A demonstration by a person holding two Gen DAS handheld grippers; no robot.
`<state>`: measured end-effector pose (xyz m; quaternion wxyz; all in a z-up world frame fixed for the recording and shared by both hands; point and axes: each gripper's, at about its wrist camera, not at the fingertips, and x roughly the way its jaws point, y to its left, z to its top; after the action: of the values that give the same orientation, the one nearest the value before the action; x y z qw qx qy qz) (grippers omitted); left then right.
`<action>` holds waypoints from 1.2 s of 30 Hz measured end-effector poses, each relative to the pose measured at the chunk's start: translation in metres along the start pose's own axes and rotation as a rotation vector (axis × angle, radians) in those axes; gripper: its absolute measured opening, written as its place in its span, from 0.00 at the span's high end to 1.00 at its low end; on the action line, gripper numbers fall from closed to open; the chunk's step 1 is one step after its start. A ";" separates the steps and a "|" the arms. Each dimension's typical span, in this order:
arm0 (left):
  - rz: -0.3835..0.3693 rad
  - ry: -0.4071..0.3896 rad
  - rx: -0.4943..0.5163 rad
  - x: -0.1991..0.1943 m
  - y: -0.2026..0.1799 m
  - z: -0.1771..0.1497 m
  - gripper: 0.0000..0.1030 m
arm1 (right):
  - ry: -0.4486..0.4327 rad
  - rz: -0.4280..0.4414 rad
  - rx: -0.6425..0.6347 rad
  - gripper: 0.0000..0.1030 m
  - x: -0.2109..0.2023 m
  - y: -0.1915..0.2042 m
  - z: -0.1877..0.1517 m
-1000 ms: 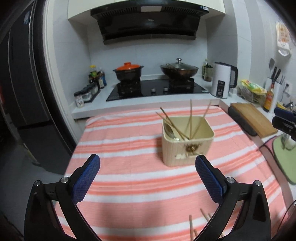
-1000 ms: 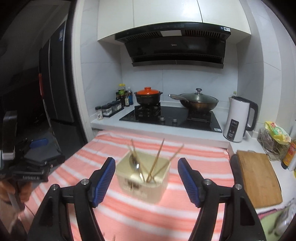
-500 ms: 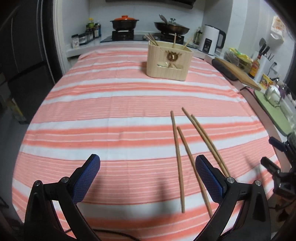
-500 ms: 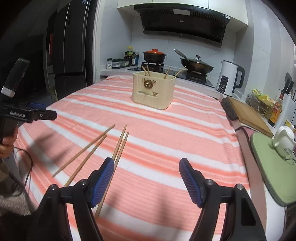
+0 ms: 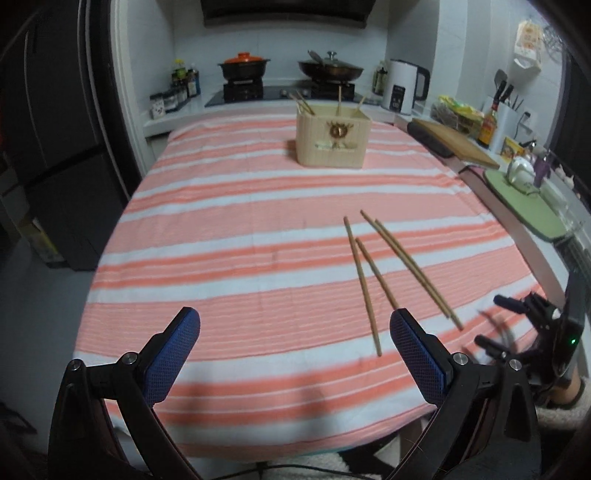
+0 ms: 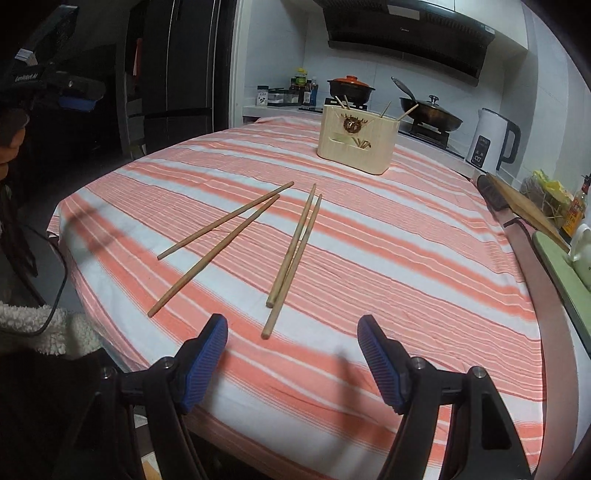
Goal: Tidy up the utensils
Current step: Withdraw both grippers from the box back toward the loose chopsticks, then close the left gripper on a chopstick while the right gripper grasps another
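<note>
- The left tool (image 5: 294, 345) is hovering wide open, gripping nothing; its right pad is covering the near end of one of the four chopsticks (image 5: 369, 273) lying loose on the striped tabletop (image 5: 229, 236).
- The right tool (image 6: 291, 362) is gaping empty too — its view is showing every chopstick (image 6: 295, 243) whole.
- The holder (image 6: 357, 138) is standing well beyond; its contents are probably more chopsticks — only tips are showing.

**A home kitchen**

A black range hood (image 6: 406, 35) hangs over a black glass hob (image 5: 280, 94) carrying an orange-lidded black clay pot (image 5: 243, 66) and a lidded wok (image 5: 330, 68). A white electric kettle (image 6: 493, 142), condiment bottles (image 5: 184, 83) and a wooden chopping board (image 5: 458, 147) line the white counter.
</note>
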<state>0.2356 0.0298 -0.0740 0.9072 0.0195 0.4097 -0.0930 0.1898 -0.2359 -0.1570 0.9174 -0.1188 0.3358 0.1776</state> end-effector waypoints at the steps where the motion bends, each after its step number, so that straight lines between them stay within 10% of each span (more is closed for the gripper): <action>1: -0.029 0.020 -0.003 0.015 -0.008 -0.009 0.01 | -0.005 -0.006 0.009 0.28 0.000 0.000 -0.001; 9: -0.061 0.077 0.044 0.086 -0.056 -0.052 0.06 | 0.001 -0.015 0.056 0.38 0.011 -0.001 -0.004; 36: -0.018 0.057 0.077 0.099 -0.069 -0.066 0.28 | 0.085 0.036 0.084 0.70 0.040 0.004 -0.003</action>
<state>0.2379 -0.0454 -0.1889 0.8930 0.0534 0.4315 -0.1160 0.2143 -0.2232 -0.1860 0.9032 -0.0817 0.3835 0.1745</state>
